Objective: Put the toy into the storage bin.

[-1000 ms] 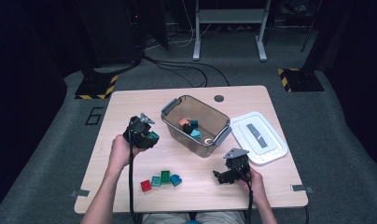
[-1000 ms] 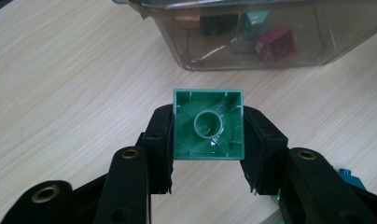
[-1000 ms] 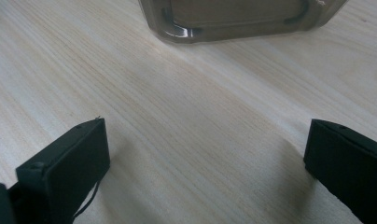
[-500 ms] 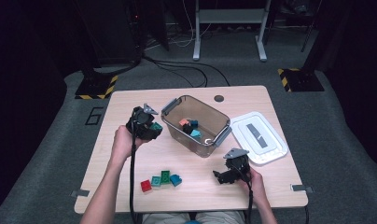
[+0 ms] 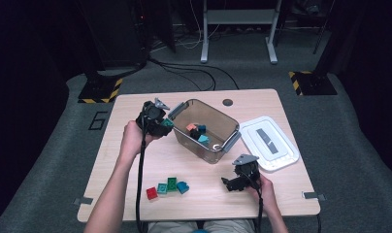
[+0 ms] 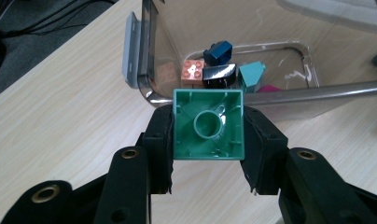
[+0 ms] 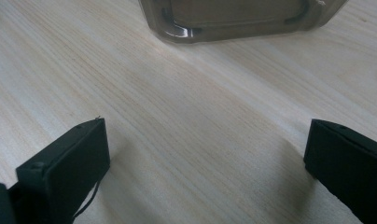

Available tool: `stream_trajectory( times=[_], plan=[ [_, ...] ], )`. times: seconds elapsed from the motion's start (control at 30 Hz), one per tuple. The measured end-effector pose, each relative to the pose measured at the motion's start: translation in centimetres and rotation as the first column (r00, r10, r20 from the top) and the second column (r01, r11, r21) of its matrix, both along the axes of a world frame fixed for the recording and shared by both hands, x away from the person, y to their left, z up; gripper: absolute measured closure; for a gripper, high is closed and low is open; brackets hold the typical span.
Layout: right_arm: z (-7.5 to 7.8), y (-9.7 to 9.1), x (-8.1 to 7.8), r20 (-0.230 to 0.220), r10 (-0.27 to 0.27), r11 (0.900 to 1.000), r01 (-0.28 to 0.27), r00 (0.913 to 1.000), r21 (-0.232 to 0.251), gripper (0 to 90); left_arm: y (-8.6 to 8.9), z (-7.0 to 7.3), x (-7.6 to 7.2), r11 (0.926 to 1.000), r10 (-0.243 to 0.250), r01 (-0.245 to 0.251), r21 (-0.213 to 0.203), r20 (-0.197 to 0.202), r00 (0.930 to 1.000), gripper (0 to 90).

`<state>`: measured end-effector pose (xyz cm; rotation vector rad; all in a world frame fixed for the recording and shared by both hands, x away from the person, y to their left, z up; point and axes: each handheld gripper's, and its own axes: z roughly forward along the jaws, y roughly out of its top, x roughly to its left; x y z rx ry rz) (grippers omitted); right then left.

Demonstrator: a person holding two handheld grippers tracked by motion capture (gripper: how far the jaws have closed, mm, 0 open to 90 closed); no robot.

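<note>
Left gripper [image 5: 161, 124] raised and carried toward the bin's [image 5: 231, 127] nine-o'clock rim, green brick [image 6: 208, 124] clamped in its jaws, right gripper [image 5: 229, 183] held wide open over the counter [image 5: 281, 194].

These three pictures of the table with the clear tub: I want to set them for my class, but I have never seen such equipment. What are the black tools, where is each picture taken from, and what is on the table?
A person sits at a wooden table and holds a hand tool with two black jaws in each hand. The high view looks down from above the person. The other two views come from small cameras riding on each tool, looking along its jaws.

The left gripper is shut on a green brick, seen from its hollow underside, just outside the rim of the clear tub. The tub already holds several bricks: orange, black, teal and dark blue.

The right gripper is open and holds nothing, low over bare wood.

Four loose bricks lie near the front edge, and the tub's white lid lies to the right.
</note>
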<state>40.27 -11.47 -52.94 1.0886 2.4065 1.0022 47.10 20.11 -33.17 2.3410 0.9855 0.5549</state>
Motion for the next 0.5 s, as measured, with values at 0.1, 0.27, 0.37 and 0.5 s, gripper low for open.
stream_trajectory(
  times=[0.1,0.27,0.37,0.5],
  plan=[
    [0.0,0.0,0.0,0.0,0.0,1.0,0.0,1.0,0.0,0.0,-0.4,0.2,0.5,1.0,-0.002,0.002,-0.001,-0.002,1.0,58.5],
    [0.0,0.0,0.0,0.0,0.0,1.0,0.0,1.0,0.0,0.0,-1.4,0.6,1.2,1.0,-0.006,0.006,0.005,0.005,1.0,58.6],
    [0.0,0.0,0.0,0.001,0.001,1.0,-0.001,1.0,0.0,0.0,-2.1,0.9,1.6,0.9998,-0.014,0.014,0.012,0.005,0.9999,58.6],
    [0.0,0.0,0.0,0.0,0.001,1.0,-0.001,1.0,0.0,0.0,-2.9,1.0,2.1,0.9995,-0.021,0.021,0.021,0.009,0.9997,58.6]
  ],
)
